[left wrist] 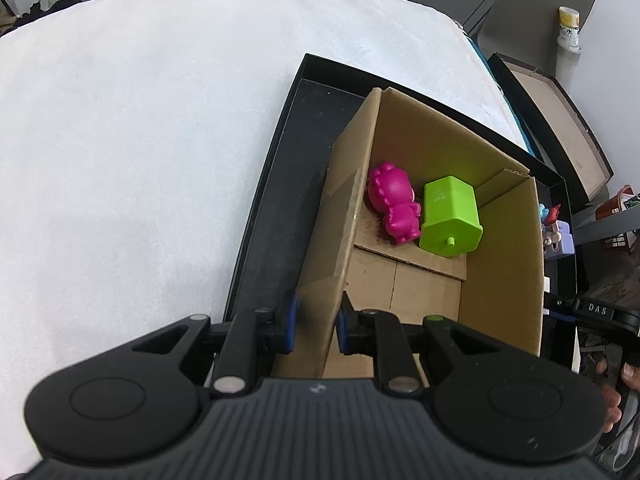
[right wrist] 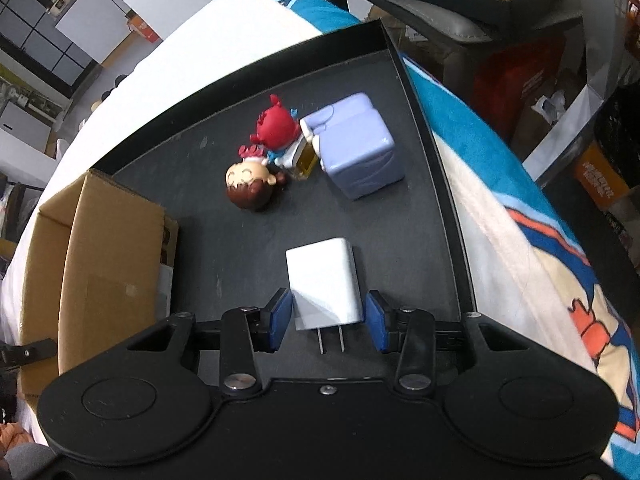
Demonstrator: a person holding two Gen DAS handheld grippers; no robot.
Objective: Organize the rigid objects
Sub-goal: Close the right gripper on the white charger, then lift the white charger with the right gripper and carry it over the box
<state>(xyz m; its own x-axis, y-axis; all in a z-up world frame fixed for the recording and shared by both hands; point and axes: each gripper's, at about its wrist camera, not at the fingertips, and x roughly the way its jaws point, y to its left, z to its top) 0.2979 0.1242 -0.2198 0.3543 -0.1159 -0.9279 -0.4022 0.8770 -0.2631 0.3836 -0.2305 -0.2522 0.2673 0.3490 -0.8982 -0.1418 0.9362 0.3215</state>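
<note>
My left gripper (left wrist: 316, 326) is shut on the near left wall of a cardboard box (left wrist: 348, 216) that stands in a black tray (left wrist: 280, 184). Inside the box lie a magenta toy figure (left wrist: 394, 204) and a lime green block (left wrist: 450, 218). In the right wrist view my right gripper (right wrist: 328, 322) is open, its blue pads either side of a white plug charger (right wrist: 322, 286) lying on the tray floor (right wrist: 224, 248), prongs toward me. Beyond it lie a brown-haired figurine (right wrist: 248, 184), a red figurine (right wrist: 276, 128) and a lilac cube (right wrist: 360, 148).
The tray sits on a white cloth-covered table (left wrist: 140, 140). The cardboard box (right wrist: 100, 240) stands left of the charger. A blue patterned cloth (right wrist: 520, 220) hangs past the tray's right rim. Another open box (left wrist: 560, 120) and clutter lie beyond the table.
</note>
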